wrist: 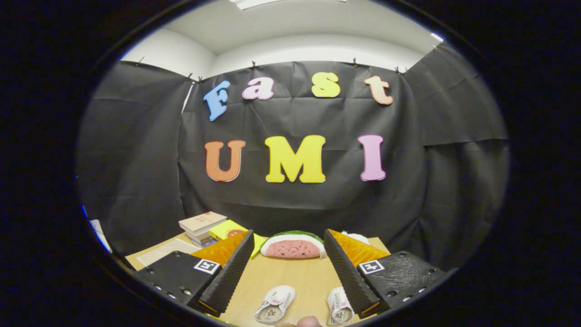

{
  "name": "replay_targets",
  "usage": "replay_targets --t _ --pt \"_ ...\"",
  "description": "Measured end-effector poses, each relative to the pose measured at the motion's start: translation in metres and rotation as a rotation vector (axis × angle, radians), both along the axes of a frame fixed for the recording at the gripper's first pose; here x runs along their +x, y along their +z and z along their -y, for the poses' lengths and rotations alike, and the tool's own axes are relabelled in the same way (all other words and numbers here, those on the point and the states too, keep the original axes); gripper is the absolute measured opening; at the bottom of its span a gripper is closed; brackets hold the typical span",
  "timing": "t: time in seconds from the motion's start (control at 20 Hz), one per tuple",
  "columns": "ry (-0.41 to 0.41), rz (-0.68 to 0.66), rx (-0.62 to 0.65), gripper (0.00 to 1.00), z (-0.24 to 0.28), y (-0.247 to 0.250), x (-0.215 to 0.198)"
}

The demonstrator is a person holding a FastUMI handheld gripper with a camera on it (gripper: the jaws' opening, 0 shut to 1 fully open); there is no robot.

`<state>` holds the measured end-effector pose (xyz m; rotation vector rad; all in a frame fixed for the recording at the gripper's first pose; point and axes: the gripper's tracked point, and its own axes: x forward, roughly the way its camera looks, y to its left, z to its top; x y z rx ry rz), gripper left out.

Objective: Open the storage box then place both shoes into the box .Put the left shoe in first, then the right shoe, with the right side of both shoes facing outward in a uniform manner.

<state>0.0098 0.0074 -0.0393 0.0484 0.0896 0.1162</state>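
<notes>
Between the wide-spread black ribbed fingers (227,272) of the gripper (290,274), holding nothing, two small white fabric shoes (275,309) w/ unreadable dark print lie on the tan wood table (290,277), watermelon-slice plush (294,246) beyond, stacked books (202,225) further left.

Shoes: 2 small white shoes are lying on the wooden table, low between the fingers.
Left-hand shoe (275,304): it is resting with its toe angling away toward the left finger, its strap and dark print showing.
Right-hand shoe (339,306): it is lying just beside the right finger, pointing away, its far edge hiding behind that finger.
Spacing: they are sitting apart, not touching.
</notes>
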Motion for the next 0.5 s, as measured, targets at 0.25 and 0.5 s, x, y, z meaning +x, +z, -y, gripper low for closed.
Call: replay_targets --t 0.25,0.5 --pt "0.141 -0.113 0.113 0.96 -0.038 -0.039 0.005" --pt "0.271 -0.243 0.212 0.95 -0.089 -0.088 0.004"
